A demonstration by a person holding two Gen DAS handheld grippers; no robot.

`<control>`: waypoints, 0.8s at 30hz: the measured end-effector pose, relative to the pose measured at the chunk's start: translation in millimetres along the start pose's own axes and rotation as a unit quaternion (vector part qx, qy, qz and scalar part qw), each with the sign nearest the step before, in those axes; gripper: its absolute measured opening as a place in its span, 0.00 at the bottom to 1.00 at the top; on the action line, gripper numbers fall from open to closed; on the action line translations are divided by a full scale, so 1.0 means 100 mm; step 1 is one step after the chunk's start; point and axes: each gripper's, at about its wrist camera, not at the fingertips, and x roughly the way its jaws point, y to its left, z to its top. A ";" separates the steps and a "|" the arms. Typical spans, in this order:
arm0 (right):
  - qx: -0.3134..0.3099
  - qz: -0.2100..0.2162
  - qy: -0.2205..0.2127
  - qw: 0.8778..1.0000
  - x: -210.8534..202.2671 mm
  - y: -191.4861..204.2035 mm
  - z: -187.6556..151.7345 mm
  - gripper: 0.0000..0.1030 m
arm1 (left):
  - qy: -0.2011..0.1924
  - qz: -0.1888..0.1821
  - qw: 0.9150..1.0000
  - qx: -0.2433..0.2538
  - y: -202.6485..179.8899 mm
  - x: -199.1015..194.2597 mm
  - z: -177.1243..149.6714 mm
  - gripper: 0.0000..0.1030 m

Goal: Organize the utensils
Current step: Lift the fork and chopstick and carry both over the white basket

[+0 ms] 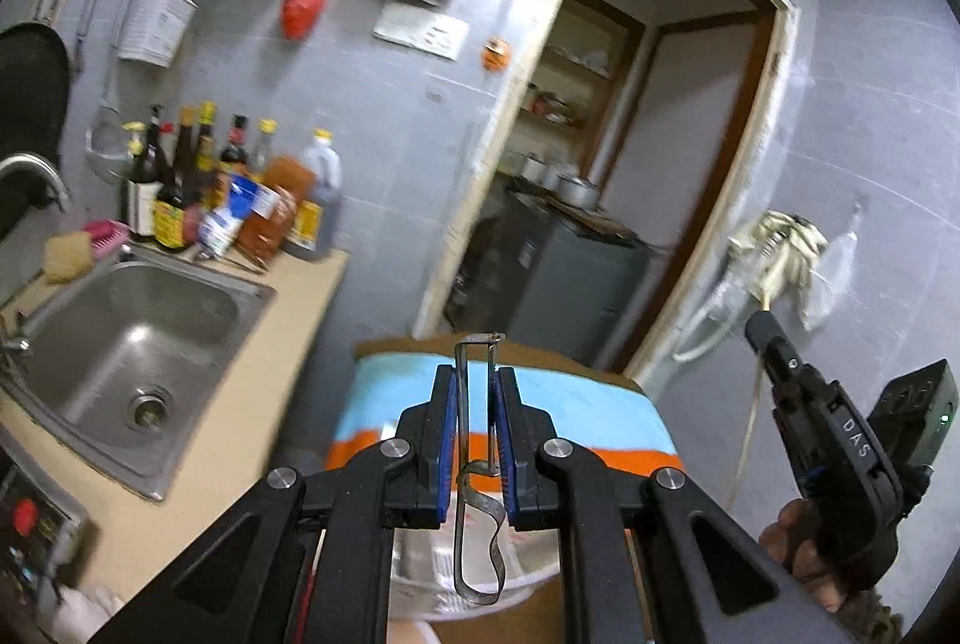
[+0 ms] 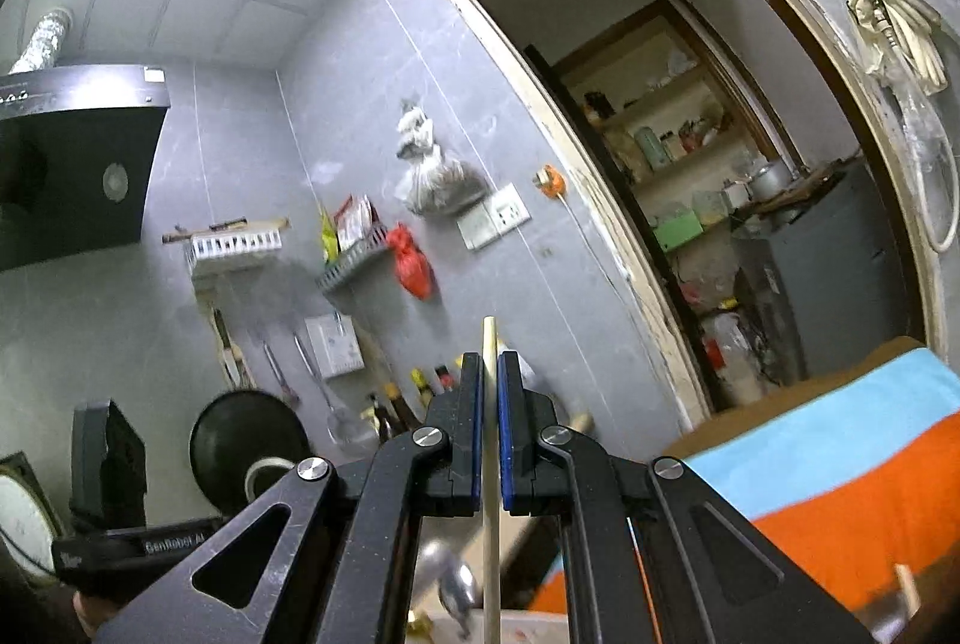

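Observation:
My left gripper (image 1: pixel 475 392) is shut on a thin metal peeler (image 1: pixel 474 464), which stands upright between the blue pads and hangs down past them. It is held in the air above a blue and orange cloth (image 1: pixel 576 404). My right gripper (image 2: pixel 490 380) is shut on a pale wooden chopstick (image 2: pixel 491 464) that runs upright between its pads. The right gripper also shows at the right edge of the left wrist view (image 1: pixel 765 329), with the chopstick (image 1: pixel 747 440) hanging below it. Metal spoons (image 2: pixel 456 584) lie blurred below the right gripper.
A steel sink (image 1: pixel 138 338) sits in the beige counter at the left, with sauce bottles (image 1: pixel 198 188) behind it. A doorway (image 1: pixel 630 164) opens onto a grey cabinet. A black range hood (image 2: pixel 72 164), a hanging pan (image 2: pixel 246 440) and ladles are on the wall.

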 end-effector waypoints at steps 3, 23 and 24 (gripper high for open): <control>-0.001 -0.019 -0.013 1.000 0.18 0.04 -0.12 0.04 | -0.003 0.016 1.000 -0.003 0.13 0.07 0.05 0.11; -0.047 -0.113 -0.047 0.991 0.45 -0.07 -0.58 0.04 | 0.030 0.047 0.998 0.036 0.19 0.67 -0.33 0.11; -0.051 -0.113 -0.048 0.991 0.44 -0.07 -0.57 0.04 | 0.032 0.047 0.998 0.035 0.19 0.69 -0.35 0.11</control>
